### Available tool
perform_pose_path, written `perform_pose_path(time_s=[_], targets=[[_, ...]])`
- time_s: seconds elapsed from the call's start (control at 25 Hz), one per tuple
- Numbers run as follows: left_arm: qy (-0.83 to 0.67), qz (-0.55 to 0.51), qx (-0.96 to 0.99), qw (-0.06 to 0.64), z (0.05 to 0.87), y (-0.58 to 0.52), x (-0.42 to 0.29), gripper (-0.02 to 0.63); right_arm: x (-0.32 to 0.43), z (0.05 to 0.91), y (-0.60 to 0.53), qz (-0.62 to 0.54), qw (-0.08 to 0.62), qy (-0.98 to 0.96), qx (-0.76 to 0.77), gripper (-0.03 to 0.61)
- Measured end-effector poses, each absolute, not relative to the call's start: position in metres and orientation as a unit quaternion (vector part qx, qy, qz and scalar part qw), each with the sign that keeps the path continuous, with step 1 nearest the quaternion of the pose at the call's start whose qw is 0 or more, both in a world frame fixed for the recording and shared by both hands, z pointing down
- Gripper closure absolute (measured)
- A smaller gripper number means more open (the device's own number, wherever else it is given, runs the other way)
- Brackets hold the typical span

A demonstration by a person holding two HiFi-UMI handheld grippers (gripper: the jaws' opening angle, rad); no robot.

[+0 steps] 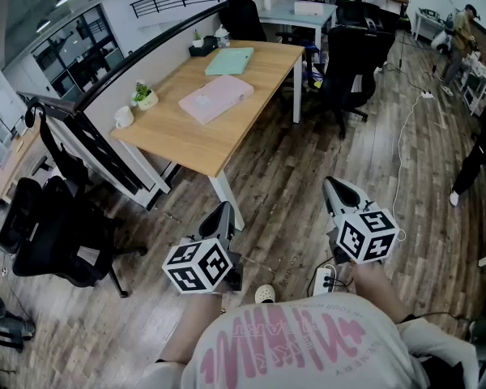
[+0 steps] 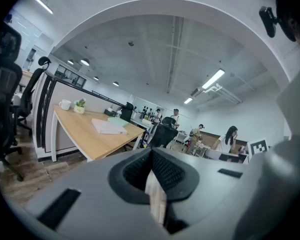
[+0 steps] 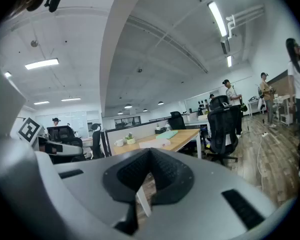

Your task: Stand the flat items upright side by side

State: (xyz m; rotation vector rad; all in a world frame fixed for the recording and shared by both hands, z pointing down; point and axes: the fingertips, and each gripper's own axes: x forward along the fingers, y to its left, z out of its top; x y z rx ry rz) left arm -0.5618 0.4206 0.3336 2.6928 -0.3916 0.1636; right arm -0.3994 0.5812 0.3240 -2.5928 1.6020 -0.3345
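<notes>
Shirt with pink print fills the bottom edge of the head view, nearest the camera; both arms reach forward from it.

Left of the tabletop: black office chair on the wood floor, well apart from the tabletop's near corner.

Left tool: held over the floor, short of the tabletop's near corner, pointing roughly toward it. Jaws fully together in its own view, nothing between them.

On the tabletop, left end: white mug at the edge by the partition, small potted plant just beyond it.

Tabletop, middle: pink flat item, lying flat. Green flat item lies flat just past it, toward the far end of the tabletop. Neither is upright. Both are well apart from either tool.

Right tool: held over the floor to the right of the tabletop's near corner, clear of it. Jaws closed on each other in its own view, holding nothing.

White power strip lies on the floor near the person's feet, on the near side of the tabletop.

Right of the tabletop: second black chair, standing near its far right leg.
</notes>
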Motion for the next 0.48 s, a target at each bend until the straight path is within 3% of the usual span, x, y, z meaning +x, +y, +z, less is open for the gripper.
perform_pose_path(time_s=[0.48], targets=[[-0.126,0.057,0.97,0.202,0.323,0.328,-0.513,0.611,-0.362,0.311,0.495,-0.097,0.039,0.513,-0.852,0.581]])
